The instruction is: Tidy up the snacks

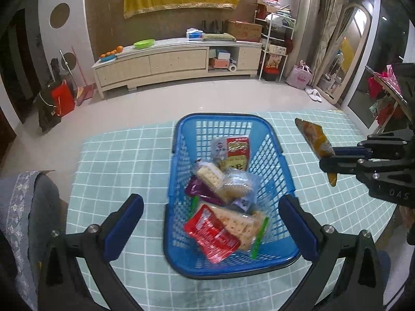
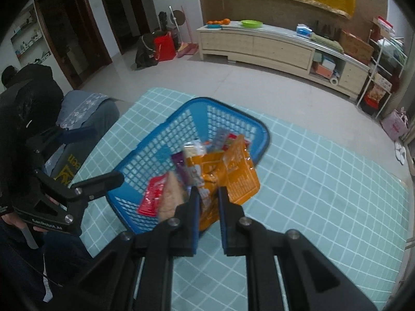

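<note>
A blue plastic basket [image 1: 179,140] stands on the teal checked tablecloth [image 1: 116,155]. It holds several snack packs: a red packet [image 1: 212,235], cracker packs [image 1: 241,223], a purple packet [image 1: 199,189] and a red-and-white one [image 1: 237,146]. My left gripper [image 1: 211,202] hangs open over the basket's near end with nothing between its fingers. My right gripper [image 2: 208,190] is shut on an orange snack packet [image 2: 233,171], held in the air. In the left wrist view the orange packet [image 1: 315,136] and right gripper [image 1: 326,160] are to the right of the basket. The basket [image 2: 166,140] lies behind the packet.
A chair with a grey flowered cover [image 1: 23,199] stands at the table's left edge. A person in dark clothing [image 2: 31,90] is at the left. Beyond the far table edge are floor and a long cream cabinet [image 1: 176,62]. Bare cloth [image 2: 324,194] lies right of the basket.
</note>
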{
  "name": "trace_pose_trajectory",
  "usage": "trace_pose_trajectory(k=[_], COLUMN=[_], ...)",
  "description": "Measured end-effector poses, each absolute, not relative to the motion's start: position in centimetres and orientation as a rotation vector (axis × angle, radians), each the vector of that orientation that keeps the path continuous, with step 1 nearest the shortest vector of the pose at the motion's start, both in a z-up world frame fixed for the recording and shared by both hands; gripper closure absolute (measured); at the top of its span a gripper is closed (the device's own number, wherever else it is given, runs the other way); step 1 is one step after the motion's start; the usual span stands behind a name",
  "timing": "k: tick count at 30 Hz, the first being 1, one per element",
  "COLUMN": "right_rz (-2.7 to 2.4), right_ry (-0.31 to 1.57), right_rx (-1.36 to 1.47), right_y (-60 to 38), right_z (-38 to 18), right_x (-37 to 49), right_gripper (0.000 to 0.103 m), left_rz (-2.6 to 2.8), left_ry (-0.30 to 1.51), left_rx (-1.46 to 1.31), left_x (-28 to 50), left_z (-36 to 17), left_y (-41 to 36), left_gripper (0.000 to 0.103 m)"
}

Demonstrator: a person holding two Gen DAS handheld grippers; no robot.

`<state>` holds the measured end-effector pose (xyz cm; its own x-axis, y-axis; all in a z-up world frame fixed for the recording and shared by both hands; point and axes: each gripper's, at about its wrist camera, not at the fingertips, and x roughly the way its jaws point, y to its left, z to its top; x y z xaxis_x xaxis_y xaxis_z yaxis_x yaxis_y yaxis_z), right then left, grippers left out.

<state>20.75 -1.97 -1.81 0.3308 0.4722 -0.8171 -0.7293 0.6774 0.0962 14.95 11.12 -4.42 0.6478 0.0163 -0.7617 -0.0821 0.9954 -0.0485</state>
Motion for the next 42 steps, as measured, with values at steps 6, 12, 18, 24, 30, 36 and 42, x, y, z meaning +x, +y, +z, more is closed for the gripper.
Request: trace_pose_trajectory(k=[6, 12, 18, 24, 30, 36, 42], right_rz=[0.817, 0.789, 0.748, 0.731, 0.666, 0.619, 0.545], right_ry=[0.975, 1.014, 1.019, 1.049, 0.962, 0.903, 0.806], right_rx=[-0.356, -0.4, -0.462, -0.468, -0.433, -0.321, -0.244], right_y=[1.3, 3.7, 4.9, 5.1, 2.0, -3.0, -7.2], right_z=[-3.1, -5.2, -7.0, -8.3, -6.5, -4.3, -1.0], right_x=[19.8, 20.0, 20.0, 19.8, 18.2, 15.8, 12.0], right_gripper=[0.086, 0.086, 0.086, 0.02, 0.015, 0.014, 0.005], left_rz=[0.063, 0.059, 0.064, 0.056, 0.041, 0.026, 0.011], left_ry=[0.868, 0.882, 0.898, 0.901, 0.859, 0.799, 0.717], left_rx=[-0.071, -0.085, -0.099, -0.106, -0.093, -0.09, -0.071], left_x=[13.7, 13.5, 13.3, 13.2, 12.0, 10.0, 6.7], left_z=[-4.8, -6.4, -8.1, -8.9, -8.0, -6.3, -4.1], left_y=[12.6, 13.9, 15.0, 15.5, 14.4, 11.9, 8.0], left_gripper=[0.0, 0.0, 0.0, 0.0, 0.0, 0.0, 0.0])
